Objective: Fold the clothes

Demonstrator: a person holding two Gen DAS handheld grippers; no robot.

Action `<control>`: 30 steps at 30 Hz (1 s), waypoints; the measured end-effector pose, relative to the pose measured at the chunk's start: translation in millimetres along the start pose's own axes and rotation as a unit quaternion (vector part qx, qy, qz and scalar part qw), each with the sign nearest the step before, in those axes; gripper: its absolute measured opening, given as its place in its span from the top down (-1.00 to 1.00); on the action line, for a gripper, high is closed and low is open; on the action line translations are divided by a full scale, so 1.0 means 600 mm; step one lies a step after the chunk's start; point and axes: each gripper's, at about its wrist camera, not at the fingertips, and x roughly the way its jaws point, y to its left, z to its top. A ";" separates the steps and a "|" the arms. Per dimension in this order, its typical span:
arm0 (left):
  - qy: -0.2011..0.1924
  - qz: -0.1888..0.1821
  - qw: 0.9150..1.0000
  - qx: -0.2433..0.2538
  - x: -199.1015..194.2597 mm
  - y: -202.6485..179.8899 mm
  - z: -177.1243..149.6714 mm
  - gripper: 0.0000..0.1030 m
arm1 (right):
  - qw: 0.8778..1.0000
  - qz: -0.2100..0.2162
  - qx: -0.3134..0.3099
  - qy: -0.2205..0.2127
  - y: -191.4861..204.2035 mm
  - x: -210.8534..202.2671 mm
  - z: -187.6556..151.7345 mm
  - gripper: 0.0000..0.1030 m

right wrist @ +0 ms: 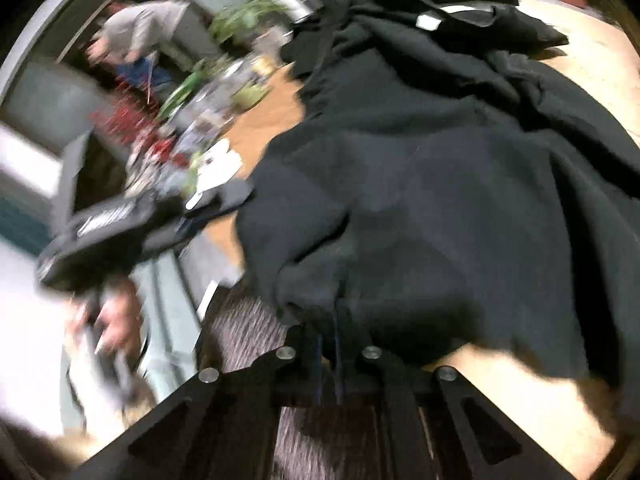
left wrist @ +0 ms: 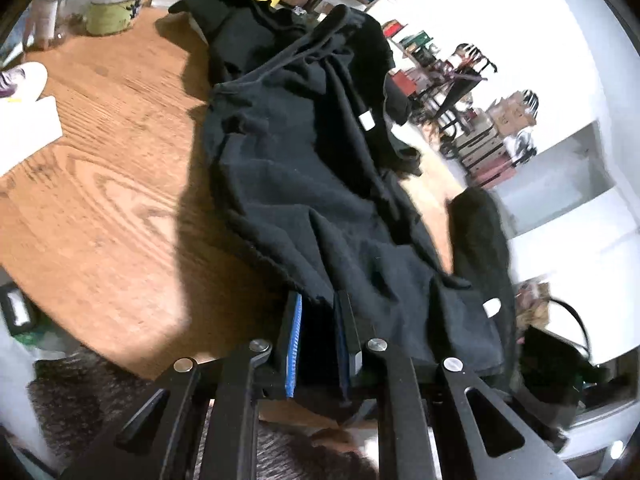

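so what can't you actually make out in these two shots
- Left wrist view: which hem the left gripper grips; the black garment drapes over its fingers.
- Right wrist view: the right gripper fingertips, buried in dark cloth and motion blur.
- Right wrist view: the clutter on the far part of the table, smeared by blur.

A home, crowded with stuff: a wooden table [left wrist: 100,184] holds jars [left wrist: 114,0] at eleven o'clock, chairs [left wrist: 472,76] at two o'clock.
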 end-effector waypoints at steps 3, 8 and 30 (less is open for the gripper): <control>0.020 0.033 0.999 -0.007 0.002 0.014 -0.014 0.69 | 0.998 0.044 -0.016 0.048 0.026 -0.005 -0.052 0.90; 0.044 0.051 0.996 -0.052 0.008 0.052 -0.025 0.05 | 0.995 0.057 -0.059 0.057 0.070 -0.034 -0.101 0.03; 0.105 0.179 0.977 0.046 0.097 -0.034 -0.002 -0.19 | 0.950 -0.302 -0.039 -0.063 -0.142 0.004 0.148 0.01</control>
